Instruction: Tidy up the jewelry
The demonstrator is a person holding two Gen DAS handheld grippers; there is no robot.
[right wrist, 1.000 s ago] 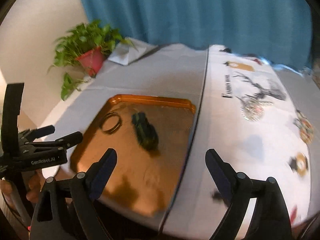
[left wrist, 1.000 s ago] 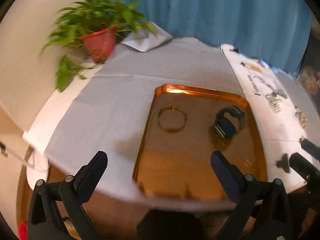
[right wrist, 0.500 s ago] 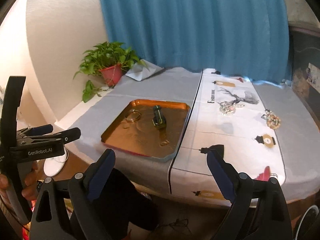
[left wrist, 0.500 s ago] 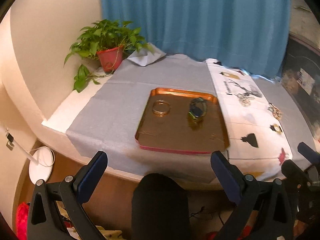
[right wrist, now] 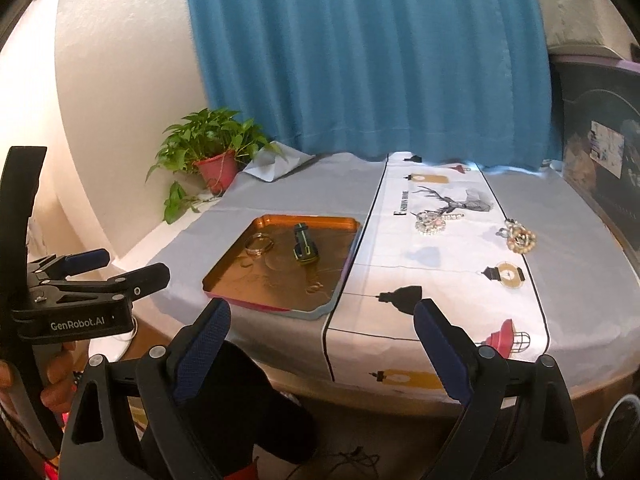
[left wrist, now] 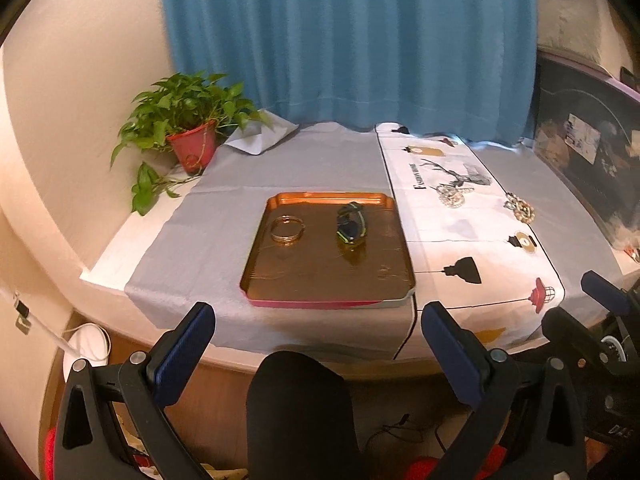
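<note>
A copper tray (left wrist: 384, 284) (right wrist: 236, 284) lies on the grey cloth near the table's front edge. In it are gold bangles (left wrist: 287, 230) (right wrist: 259, 243) at the left and a dark watch with green trim (left wrist: 351, 228) (right wrist: 304, 245) to their right. Two bead bracelets lie on the white printed runner: one (left wrist: 451, 195) (right wrist: 430, 222) near the deer print, one (left wrist: 520, 208) (right wrist: 519, 238) farther right. My left gripper (left wrist: 316, 348) is open and empty, held back off the table's front edge. My right gripper (right wrist: 322, 344) is open and empty too, also below the edge.
A potted plant in a red pot (left wrist: 192, 148) (right wrist: 216, 168) stands at the table's back left by the wall. A blue curtain (left wrist: 352, 40) hangs behind. A dark cabinet (left wrist: 588, 168) flanks the right side. My dark knee (left wrist: 300, 408) is below the table edge.
Both grippers have drawn back and away from the tray, from close over it to beyond the table's front edge. The tray's contents have not moved.
</note>
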